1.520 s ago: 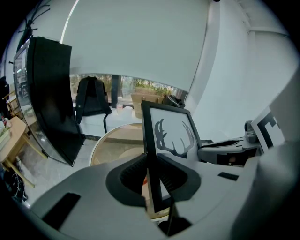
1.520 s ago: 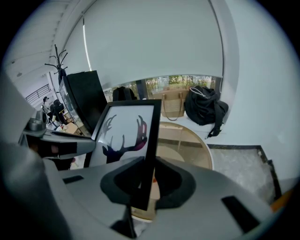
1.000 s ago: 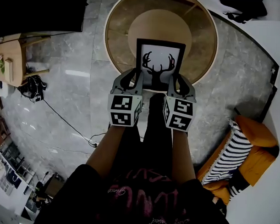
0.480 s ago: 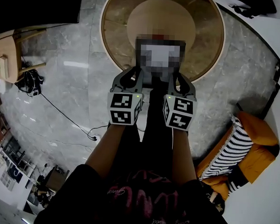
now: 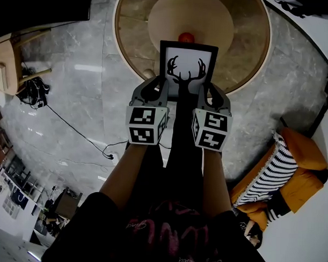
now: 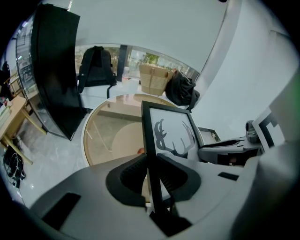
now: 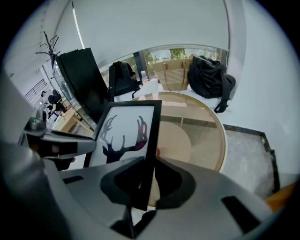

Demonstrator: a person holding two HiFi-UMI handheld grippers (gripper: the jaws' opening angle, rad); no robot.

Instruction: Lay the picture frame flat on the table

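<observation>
A black picture frame (image 5: pixel 186 69) with a deer-antler silhouette on white is held in the air over the near edge of a round glass-topped table (image 5: pixel 247 55). My left gripper (image 5: pixel 157 91) is shut on the frame's left edge (image 6: pixel 149 154), and my right gripper (image 5: pixel 209 94) is shut on its right edge (image 7: pixel 151 145). In both gripper views the frame stands nearly upright between the jaws, its picture side towards the person. A small red object (image 5: pixel 185 37) lies on the table just beyond the frame's top.
The table has a pale round lower disc (image 5: pixel 190 18) under the glass. A grey marble floor (image 5: pixel 79 98) surrounds it. An orange seat with a striped cushion (image 5: pixel 272 177) stands at the right, a wooden desk (image 5: pixel 10 63) at the left. Black bags (image 7: pixel 208 79) and a basket (image 7: pixel 173 74) lie behind the table.
The frame and both grippers have shifted slightly farther over the table, and the red object behind the frame's top now shows more plainly. Both grips hold as before.
</observation>
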